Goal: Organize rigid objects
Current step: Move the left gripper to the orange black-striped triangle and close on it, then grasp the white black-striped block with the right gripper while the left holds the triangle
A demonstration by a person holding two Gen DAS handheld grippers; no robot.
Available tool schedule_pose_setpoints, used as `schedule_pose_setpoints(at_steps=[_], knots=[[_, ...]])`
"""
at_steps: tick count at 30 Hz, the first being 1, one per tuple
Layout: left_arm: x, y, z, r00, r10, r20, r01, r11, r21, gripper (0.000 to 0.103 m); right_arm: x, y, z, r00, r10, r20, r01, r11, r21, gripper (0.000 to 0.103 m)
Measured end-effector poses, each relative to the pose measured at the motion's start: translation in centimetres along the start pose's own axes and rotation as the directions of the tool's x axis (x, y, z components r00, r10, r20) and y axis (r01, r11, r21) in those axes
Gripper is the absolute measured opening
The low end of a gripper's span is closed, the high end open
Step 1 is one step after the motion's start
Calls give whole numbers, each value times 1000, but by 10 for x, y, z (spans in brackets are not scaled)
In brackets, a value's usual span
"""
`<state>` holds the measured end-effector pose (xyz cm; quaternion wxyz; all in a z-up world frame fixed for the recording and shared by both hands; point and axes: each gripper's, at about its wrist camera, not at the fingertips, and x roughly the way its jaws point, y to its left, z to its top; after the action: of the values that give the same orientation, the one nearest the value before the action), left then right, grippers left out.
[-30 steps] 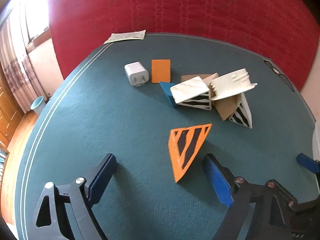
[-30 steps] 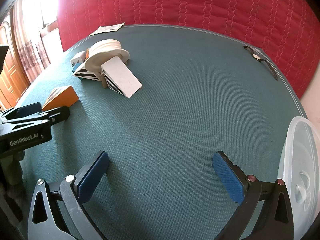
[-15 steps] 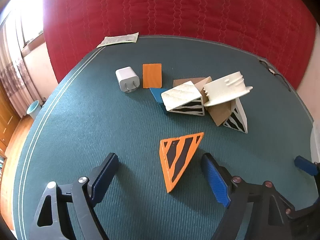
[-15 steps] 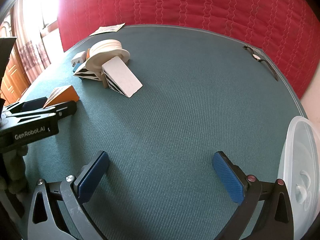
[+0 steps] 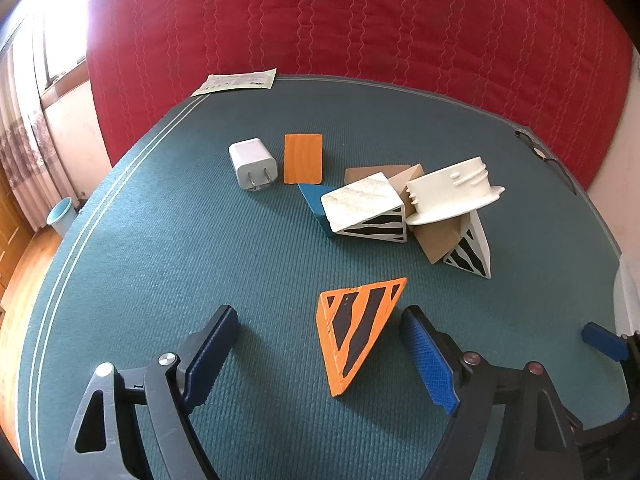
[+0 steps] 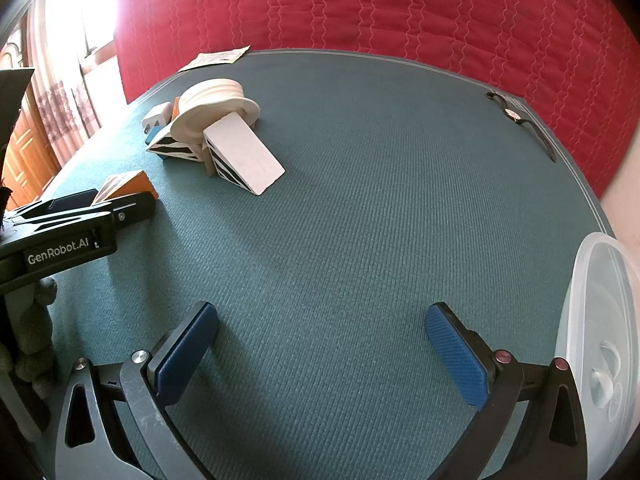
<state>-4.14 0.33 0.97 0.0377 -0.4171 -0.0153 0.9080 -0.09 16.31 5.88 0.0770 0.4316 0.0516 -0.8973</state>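
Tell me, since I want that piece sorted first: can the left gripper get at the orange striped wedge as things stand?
Probably yes. The orange wedge stands alone on the mat, apart from the pile, and already sits between the open fingers of the left gripper, whose jaws have just been closing. Nothing blocks it.

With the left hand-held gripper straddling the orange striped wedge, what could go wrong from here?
1. The orange striped wedge sits off-centre, near the right pad of the open left hand-held gripper; closing on its slanted faces could twist or squirt it out.
2. The white flanged cap rests tilted on the wedge pile; bumping the pile may topple it.
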Motion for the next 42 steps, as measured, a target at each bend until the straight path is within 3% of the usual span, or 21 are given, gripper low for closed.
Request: schedule_pose_setpoints(at_steps=[6,26,33,42], knots=[[-1,-1,0,1000,4,3,-4,1000,0,82,-1,0,0,1000,0,0,0,1000,0,103],[-10,10,-5,999,-38,33,39,999,-15,34,1,-2,7,1000,13,-7,-13,1000,-16,103],[-16,22,-11,997,-69,36,71,997,-43,33,13,-3,28,998,59,-1,-59,998,-33,102],[-17,26,-12,995,-90,40,92,994,-53,35,31,4,62,988,151,39,-148,986,-76,80]])
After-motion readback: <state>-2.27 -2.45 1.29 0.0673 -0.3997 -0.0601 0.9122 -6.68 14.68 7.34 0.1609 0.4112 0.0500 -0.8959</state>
